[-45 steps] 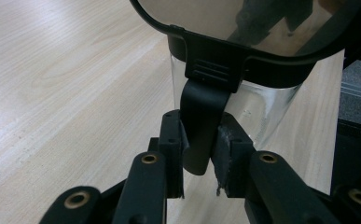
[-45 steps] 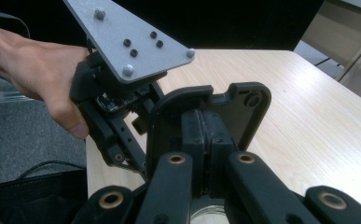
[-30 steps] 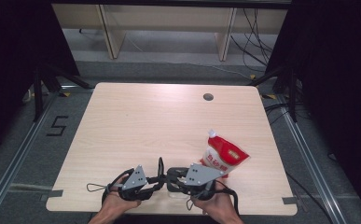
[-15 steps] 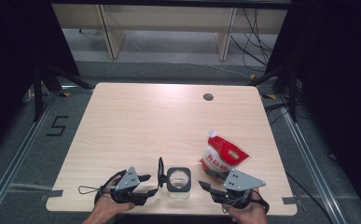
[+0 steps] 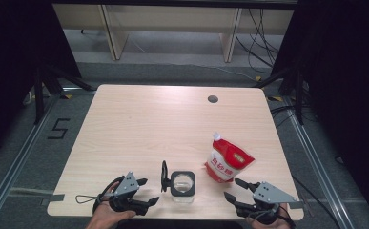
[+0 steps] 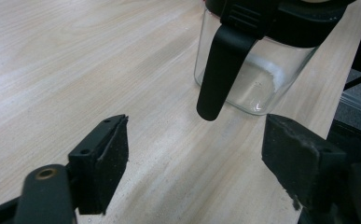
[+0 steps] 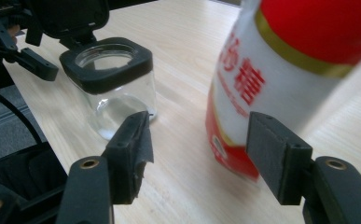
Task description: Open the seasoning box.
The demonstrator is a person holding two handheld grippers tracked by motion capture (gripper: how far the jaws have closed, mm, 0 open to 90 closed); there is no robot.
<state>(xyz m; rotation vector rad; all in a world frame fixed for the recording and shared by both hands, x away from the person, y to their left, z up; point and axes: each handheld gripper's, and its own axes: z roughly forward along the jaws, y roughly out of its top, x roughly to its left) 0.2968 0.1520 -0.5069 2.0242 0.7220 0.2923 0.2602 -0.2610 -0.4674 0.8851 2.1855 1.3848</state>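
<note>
Jar (image 5: 182, 185): a clear glass container with a square black collar stands upright on the desk (image 5: 172, 124) near its front edge, between the two grippers. Its black lid (image 5: 164, 175) is swung open and stands on edge at the side of the jar facing the left gripper.

Left gripper (image 5: 145, 192): the jaws are spread and have just been opening, with nothing between them. The pads touch neither the jar nor the lid. In the left gripper view the black latch tab (image 6: 220, 70) of the collar hangs down ahead of the jaws, roughly in line with the gap, and the glass body (image 6: 262, 79) stands just beyond it, toward the right-hand jaw. Bare desk surface lies directly under the jaws.

Right gripper (image 5: 235, 189): the jaws are spread and have just been opening, with nothing between them. A red and white pouch (image 5: 228, 161) with a red spout cap stands just ahead of these jaws, close to their tips but apart from them. In the right gripper view the pouch (image 7: 281, 70) fills the area ahead of the right-hand jaw, and the jar (image 7: 110, 86) stands ahead of the left-hand jaw, farther off. The left gripper (image 7: 24, 51) shows beyond the jar.

A round cable hole (image 5: 213, 99) sits at the far side of the desk, well apart from both sets of jaws.
</note>
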